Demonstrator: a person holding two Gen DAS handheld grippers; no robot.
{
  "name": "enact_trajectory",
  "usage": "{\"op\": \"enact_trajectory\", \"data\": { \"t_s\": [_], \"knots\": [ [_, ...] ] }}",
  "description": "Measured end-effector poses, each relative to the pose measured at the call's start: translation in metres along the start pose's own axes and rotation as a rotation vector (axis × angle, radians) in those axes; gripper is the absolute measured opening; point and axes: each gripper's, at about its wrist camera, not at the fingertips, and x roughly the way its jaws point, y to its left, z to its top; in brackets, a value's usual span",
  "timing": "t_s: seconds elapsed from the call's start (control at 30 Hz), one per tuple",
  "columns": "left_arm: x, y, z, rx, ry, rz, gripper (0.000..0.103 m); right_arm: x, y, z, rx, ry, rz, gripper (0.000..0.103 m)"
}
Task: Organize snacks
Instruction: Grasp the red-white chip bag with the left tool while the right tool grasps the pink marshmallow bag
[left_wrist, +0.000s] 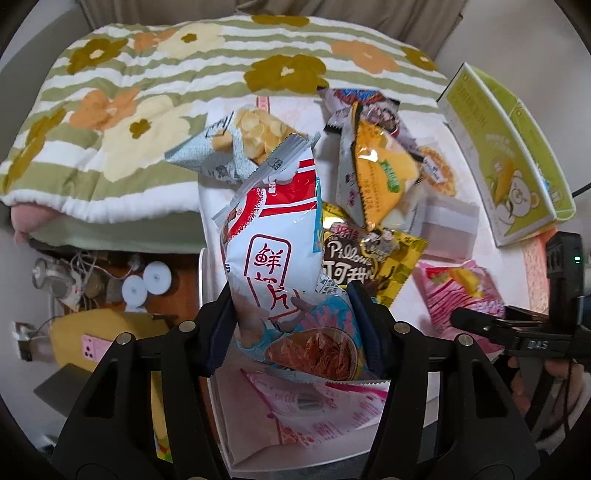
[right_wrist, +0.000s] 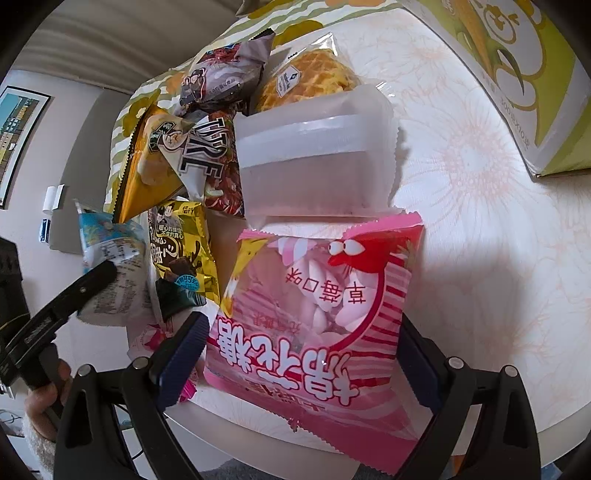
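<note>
Above the table (left_wrist: 436, 291), shrimp-chip bag (left_wrist: 273, 258) between left jaws.

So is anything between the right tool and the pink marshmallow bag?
Nothing visible. The right tool is open, its fingers either side of the pink striped marshmallow bag lying on the table; nothing lies over the bag.

light: bright, soft | shadow: on table (right_wrist: 480, 258) | edges: warped, perhaps blurred

A home bedroom: flowered quilt (left_wrist: 155, 110) on a bed, framed picture (right_wrist: 16, 136) on the wall.
</note>
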Motion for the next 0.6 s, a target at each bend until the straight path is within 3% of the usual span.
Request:
{"op": "enact_trajectory", "data": {
  "t_s": [0.2, 0.37, 0.6],
  "knots": [
    [-0.016, -0.003, -0.001, -0.014, -0.020, -0.025, 0.054, 0.004, 0.002, 0.002, -0.016, 0.011, -0.020, 0.095],
    [-0.023, -0.006, -0.002, -0.004, -0.034, -0.036, 0.054, -0.001, 0.009, -0.001, -0.041, -0.002, -0.042, 0.081],
    [-0.041, -0.013, -0.006, 0.005, -0.063, -0.065, 0.054, -0.025, 0.015, -0.012, -0.030, -0.052, -0.028, 0.079]
  ]
}}
